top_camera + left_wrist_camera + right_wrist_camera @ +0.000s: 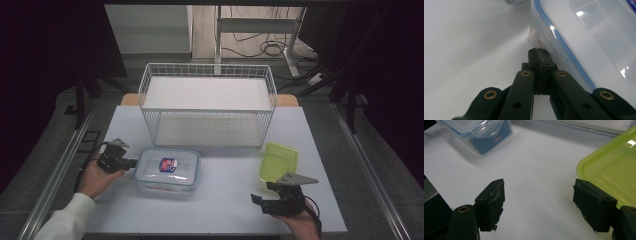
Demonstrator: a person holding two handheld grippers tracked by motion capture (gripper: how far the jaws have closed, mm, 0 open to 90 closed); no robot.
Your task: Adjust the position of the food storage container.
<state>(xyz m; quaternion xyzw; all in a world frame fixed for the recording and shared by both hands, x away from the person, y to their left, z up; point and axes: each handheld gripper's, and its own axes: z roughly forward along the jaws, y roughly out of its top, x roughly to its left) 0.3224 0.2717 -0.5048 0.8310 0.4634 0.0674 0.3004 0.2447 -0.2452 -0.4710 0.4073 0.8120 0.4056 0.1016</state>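
Observation:
A clear plastic box (167,170) with a blue-rimmed lid and a red and blue label lies on the white table, left of centre. My left gripper (132,163) is at its left side, shut with nothing between its pads; its tips (539,51) rest right against the box wall (574,47) below the lid rim. A lime-green lidded container (278,161) sits to the right. My right gripper (264,192) is just in front of it, open and empty, with its right pad (594,206) close beside the green lid (614,170). The clear box (477,135) appears far off.
A white wire two-tier shelf rack (207,102) stands at the back middle of the table (225,200). Metal rails run along both table sides. Cables lie on the floor beyond the rack.

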